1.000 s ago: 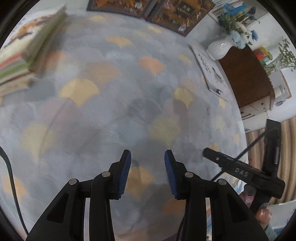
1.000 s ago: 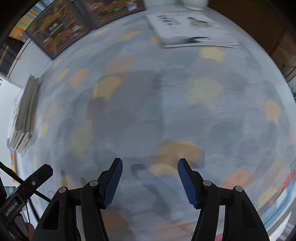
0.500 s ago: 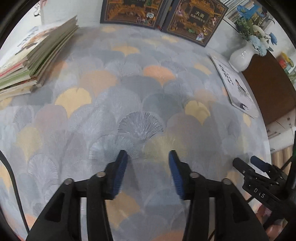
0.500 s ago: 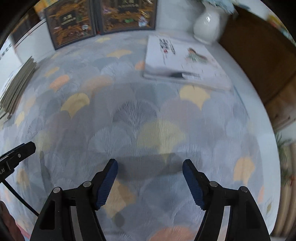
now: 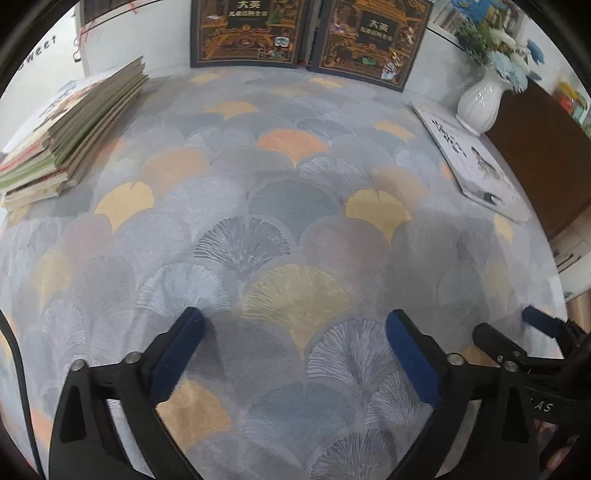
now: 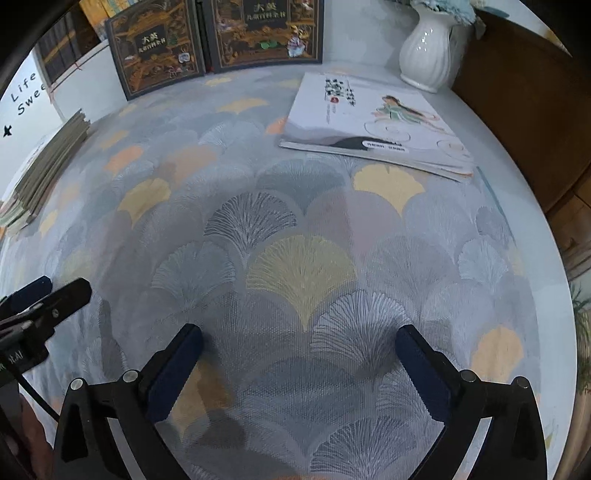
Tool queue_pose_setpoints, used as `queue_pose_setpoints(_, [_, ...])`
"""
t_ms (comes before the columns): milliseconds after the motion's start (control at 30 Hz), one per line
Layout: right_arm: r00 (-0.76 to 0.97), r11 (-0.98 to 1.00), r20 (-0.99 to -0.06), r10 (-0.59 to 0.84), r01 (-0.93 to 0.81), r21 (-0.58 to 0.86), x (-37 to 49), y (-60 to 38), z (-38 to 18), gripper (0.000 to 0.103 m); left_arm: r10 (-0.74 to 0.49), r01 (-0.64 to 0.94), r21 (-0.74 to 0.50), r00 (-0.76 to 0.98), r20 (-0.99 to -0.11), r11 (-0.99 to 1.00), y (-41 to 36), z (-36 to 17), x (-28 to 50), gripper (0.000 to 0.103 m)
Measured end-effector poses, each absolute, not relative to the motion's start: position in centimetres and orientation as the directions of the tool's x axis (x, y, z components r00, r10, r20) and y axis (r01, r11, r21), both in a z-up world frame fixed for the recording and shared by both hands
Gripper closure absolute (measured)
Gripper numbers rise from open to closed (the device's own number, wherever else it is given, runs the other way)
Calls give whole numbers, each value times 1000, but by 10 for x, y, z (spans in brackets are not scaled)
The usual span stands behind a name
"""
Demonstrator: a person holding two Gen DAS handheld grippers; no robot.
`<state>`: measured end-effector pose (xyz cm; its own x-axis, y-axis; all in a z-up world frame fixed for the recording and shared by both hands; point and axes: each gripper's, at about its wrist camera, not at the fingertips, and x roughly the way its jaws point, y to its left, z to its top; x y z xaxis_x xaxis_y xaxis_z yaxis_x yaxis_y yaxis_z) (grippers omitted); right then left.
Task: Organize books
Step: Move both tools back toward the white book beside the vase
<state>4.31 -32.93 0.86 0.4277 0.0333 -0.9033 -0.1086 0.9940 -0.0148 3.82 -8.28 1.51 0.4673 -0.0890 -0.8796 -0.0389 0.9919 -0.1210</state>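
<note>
A stack of thin books (image 5: 66,136) lies at the far left of the table; it also shows in the right wrist view (image 6: 44,173). A white picture book (image 6: 373,125) lies flat at the far right, also seen in the left wrist view (image 5: 472,162). Two dark ornate books (image 5: 306,33) stand upright against the back wall, also in the right wrist view (image 6: 218,40). My left gripper (image 5: 295,325) is open and empty above the patterned cloth. My right gripper (image 6: 299,338) is open and empty, well short of the white book.
A white vase with blue flowers (image 5: 480,99) stands at the back right, beside a brown cabinet (image 5: 543,155). The table edge (image 6: 546,236) curves along the right. The cloth (image 5: 280,206) has a fan pattern. The other gripper shows at each view's lower side.
Both views have tilted up toward the back wall and steadied. My left gripper has opened much wider. My right gripper has opened a little more.
</note>
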Motion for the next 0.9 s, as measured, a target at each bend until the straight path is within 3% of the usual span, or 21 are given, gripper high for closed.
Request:
queue_pose_setpoints(167, [533, 989, -844, 62, -145, -19, 27, -331, 6, 0, -6, -13, -15, 506, -863, 1000, -97, 10, 31, 0])
queue_pose_setpoints(367, [596, 988, -799, 81, -156, -16, 18, -334, 3, 0, -1, -17, -11, 529, -849, 1000, -96, 9, 30, 0])
queue_pose_setpoints(900, [595, 988, -799, 83, -155, -12, 18, -335, 3, 0, 4, -19, -7, 535, -845, 1000, -98, 8, 29, 0])
